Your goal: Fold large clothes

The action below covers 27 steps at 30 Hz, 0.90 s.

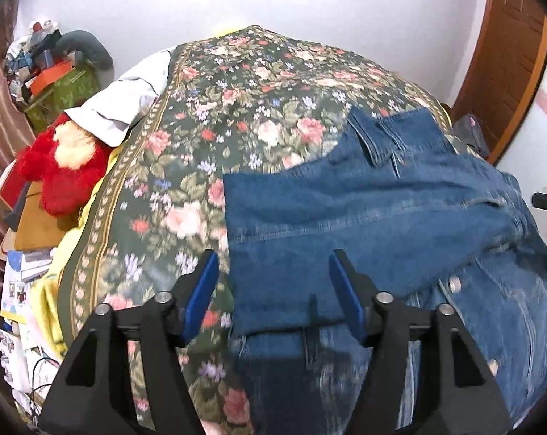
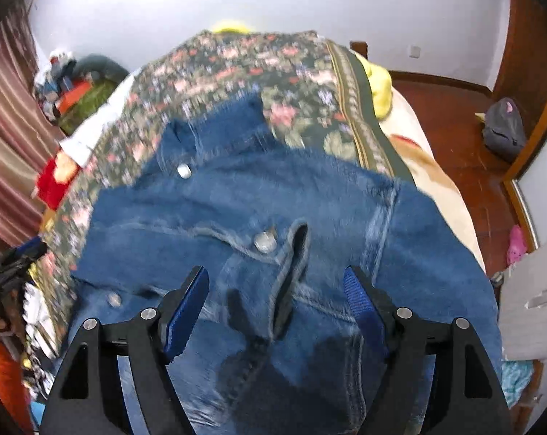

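Note:
A blue denim jacket [image 1: 375, 217] with metal snap buttons lies on a bed with a dark floral bedspread [image 1: 237, 108]. One part is folded across its front. My left gripper [image 1: 273, 272] is open just above the jacket's left edge, holding nothing. In the right wrist view the jacket [image 2: 273, 199] fills the middle, its collar and cuff toward the far side. My right gripper [image 2: 275, 286] is open over the jacket's button placket, holding nothing. Both views are motion-blurred.
A red plush toy [image 1: 63, 174], a white pillow [image 1: 128, 98] and cluttered boxes [image 1: 49, 83] lie left of the bed. A wooden door [image 1: 509, 54] stands right. The right wrist view shows wooden floor with a grey backpack [image 2: 503, 130], and a yellow blanket [image 2: 378, 83].

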Available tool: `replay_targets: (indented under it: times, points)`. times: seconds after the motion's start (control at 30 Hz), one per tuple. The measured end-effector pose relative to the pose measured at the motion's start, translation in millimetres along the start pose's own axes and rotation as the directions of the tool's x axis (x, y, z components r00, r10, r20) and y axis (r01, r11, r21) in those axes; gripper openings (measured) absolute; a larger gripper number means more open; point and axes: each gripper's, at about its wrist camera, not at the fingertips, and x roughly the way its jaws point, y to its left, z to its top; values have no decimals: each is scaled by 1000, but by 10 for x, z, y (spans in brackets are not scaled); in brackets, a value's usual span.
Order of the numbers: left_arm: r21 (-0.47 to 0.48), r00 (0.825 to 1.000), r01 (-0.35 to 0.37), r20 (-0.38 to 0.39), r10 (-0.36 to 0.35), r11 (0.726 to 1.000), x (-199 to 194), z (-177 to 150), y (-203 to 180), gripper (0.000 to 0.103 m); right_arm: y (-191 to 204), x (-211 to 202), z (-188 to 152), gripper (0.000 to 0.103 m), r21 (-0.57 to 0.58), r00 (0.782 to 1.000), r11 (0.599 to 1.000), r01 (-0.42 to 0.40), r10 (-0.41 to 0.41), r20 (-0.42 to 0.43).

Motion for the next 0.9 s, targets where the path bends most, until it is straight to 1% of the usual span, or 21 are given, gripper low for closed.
replay_targets:
  times: [0.07,0.17,0.2,0.3,0.37,0.43,0.47,0.5,0.53,0.57,0.7,0.8,0.9]
  points:
    - [-25,1000,22,-5,-22,999,102,106,-41,70,102,-2,91,75,-23,1000,1000,-10,10,20]
    - [-73,992,115,-41,-118,991,332,238,-129,70,302,114,216,75,-68,1000,997,-23,25,19]
    - [-83,989,134,-51,-139,987,391,249,-158,70,384,202,252,75,-82,999,996,-35,35,4]
    - [-120,970,203,-113,-217,972,672,268,-303,70,595,498,269,75,-123,996,990,-72,65,-61]
    - [-135,955,223,-171,-244,965,886,227,-402,70,696,685,253,75,-145,992,986,-84,68,-108]
    - [-134,939,214,-245,-242,968,1104,136,-489,70,773,919,194,75,-159,983,984,-78,50,-176]
    - [-130,935,208,-267,-236,970,1179,95,-515,70,774,1029,145,75,-160,977,984,-73,38,-212]
    - [-130,935,212,-262,-240,969,1215,46,-514,71,778,1086,103,76,-167,974,983,-72,33,-224]
    - [-133,938,217,-245,-244,967,1203,26,-504,72,790,1096,65,77,-183,976,981,-70,29,-217]
    - [-131,940,213,-243,-239,968,1191,6,-487,76,809,1084,34,77,-208,978,976,-68,25,-205]
    - [-106,943,204,-247,-225,973,1117,-96,-432,78,906,1019,-86,79,-318,981,947,-52,-11,-194]
    - [-88,948,182,-249,-198,979,1009,-185,-407,79,938,970,-178,80,-354,981,935,-33,-38,-192]
    - [-90,950,171,-250,-189,981,914,-270,-367,79,907,884,-226,81,-351,983,936,-26,-40,-180]
